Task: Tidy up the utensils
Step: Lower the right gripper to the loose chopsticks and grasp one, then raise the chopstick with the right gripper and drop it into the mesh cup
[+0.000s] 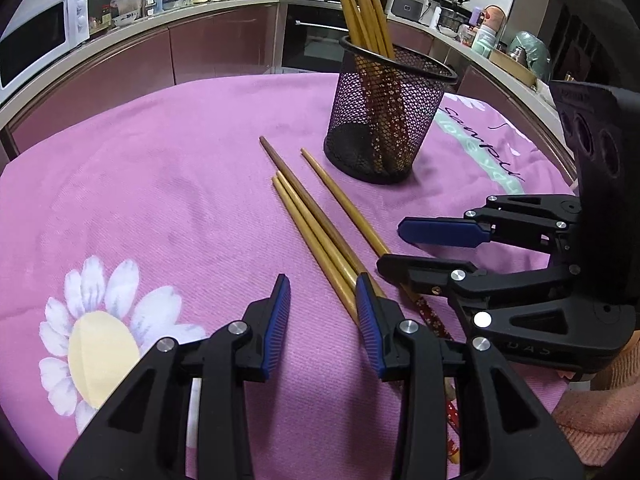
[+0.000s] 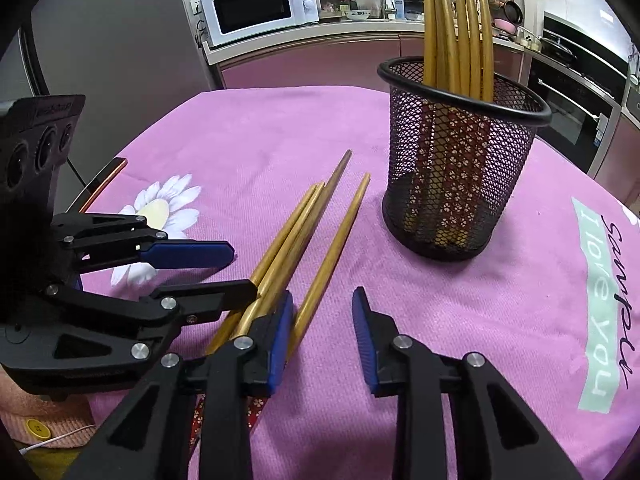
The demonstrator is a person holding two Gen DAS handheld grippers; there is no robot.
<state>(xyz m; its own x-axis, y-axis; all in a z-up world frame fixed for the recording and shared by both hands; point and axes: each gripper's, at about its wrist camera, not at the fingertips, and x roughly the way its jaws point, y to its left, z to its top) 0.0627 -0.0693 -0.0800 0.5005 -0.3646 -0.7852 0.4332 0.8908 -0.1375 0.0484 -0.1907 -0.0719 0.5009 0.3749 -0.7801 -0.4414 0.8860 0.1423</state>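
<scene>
Setting: kitchen, table under a pink towel (image 1: 168,184).
Chopsticks (image 1: 316,232): four loose beside the mesh holder (image 1: 384,120), light, stiff, slick, so I'd pinch mid-shaft.
Left gripper (image 1: 322,308): fingers spread, empty.
Right gripper (image 2: 322,330): fingers spread around one chopstick, not pinching.

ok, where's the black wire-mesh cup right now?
The black wire-mesh cup stands upright on the pink tablecloth, upper centre-right in both wrist views, just beyond the tips of the loose wooden chopsticks and already holding several chopsticks.
</scene>
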